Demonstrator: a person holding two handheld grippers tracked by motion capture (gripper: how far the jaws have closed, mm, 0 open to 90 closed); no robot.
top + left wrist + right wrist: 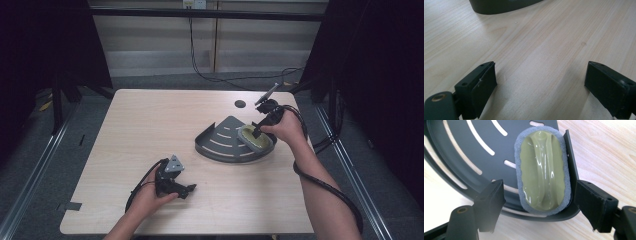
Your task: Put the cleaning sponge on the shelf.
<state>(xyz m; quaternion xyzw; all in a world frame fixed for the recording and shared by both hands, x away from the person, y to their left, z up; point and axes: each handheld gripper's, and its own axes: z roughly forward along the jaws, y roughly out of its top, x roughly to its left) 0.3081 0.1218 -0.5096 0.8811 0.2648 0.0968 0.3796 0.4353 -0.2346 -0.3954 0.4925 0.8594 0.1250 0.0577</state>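
Sponge (542, 170) lies against tray (461, 157) edge, seemingly unclamped.

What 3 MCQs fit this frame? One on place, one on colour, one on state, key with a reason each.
1. Where does the sponge lie?
A. in the dark slotted tray, against its straight wall
B. on the bare table near the round hole
C. under the left gripper

2. What colour is the sponge's handle top?
A. red
B. olive green
C. white

3. How does the right gripper stand?
A. shut on the tray's rim
B. shut, clear of everything
C. open, jaws either side of the sponge

Key: 1 A, the right gripper view shows it beside the wall; 2 B, glossy green over a grey pad; 3 C, gaps show between both jaws and the sponge.
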